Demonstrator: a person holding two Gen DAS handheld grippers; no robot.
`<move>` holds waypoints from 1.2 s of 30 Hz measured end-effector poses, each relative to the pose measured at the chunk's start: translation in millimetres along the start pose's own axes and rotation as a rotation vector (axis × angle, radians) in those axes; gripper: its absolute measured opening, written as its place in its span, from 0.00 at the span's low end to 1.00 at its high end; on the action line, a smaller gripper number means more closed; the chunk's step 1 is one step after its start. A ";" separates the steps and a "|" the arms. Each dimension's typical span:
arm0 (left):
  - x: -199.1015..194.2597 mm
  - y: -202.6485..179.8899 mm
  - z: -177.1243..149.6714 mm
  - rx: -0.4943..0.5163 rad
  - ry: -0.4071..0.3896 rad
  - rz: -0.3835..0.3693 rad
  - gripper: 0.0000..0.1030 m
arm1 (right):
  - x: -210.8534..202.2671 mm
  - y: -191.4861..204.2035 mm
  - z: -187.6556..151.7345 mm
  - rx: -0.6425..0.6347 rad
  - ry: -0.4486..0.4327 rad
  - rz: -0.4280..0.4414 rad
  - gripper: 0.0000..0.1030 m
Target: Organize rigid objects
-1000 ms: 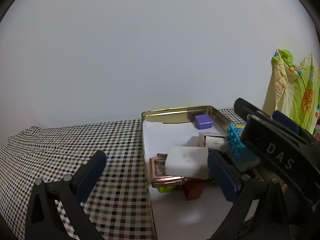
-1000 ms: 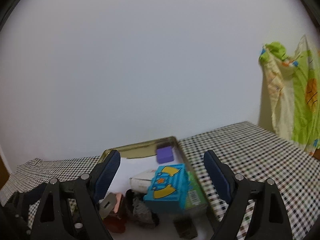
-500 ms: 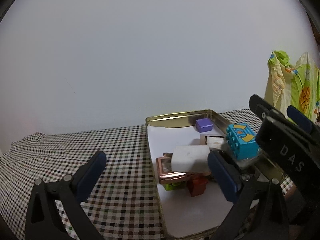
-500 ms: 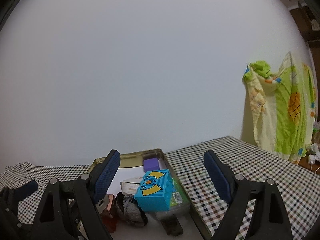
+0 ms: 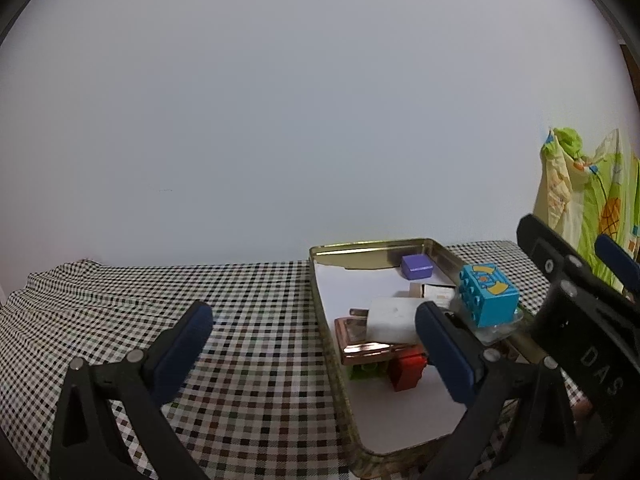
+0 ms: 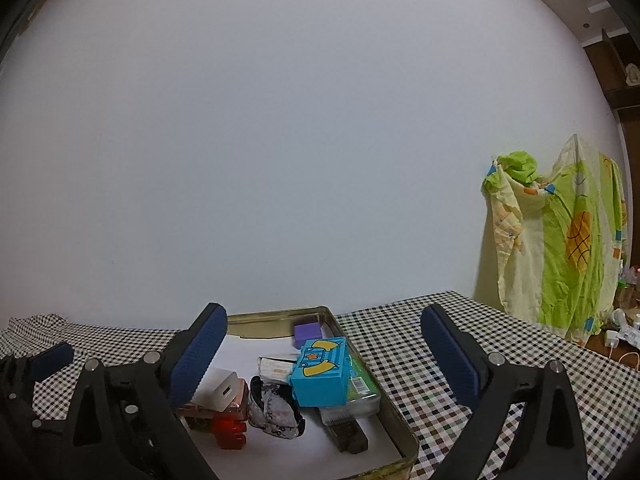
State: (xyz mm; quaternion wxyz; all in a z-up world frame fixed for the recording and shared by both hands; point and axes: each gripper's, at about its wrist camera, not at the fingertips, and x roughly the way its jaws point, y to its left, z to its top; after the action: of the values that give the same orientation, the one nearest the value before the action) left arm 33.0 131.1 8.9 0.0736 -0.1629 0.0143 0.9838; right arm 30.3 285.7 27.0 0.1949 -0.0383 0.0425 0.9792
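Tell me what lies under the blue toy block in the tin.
The blue toy block rests on a clear plastic case with a green label, inside the gold tin. Whatever lies beneath that case is covered.

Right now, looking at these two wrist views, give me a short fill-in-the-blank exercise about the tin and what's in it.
1. The blue block with yellow marks lies inside the gold ____.
2. The small block by the tin's far wall is ____.
3. The tablecloth has a ____ pattern.
4. Nothing sits between the right tool's pads; its jaws are ____.

Missing words: tin; purple; checked; opening
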 end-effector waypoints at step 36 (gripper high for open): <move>-10.4 5.6 -0.2 0.014 -0.024 0.001 1.00 | -40.1 6.3 2.5 -0.022 -0.135 -0.036 0.99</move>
State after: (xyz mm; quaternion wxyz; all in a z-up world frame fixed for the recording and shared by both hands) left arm 41.9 124.0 12.1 0.0746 -0.1506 0.0203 0.9856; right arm 64.7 265.0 33.6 0.2146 0.0250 0.0179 0.9762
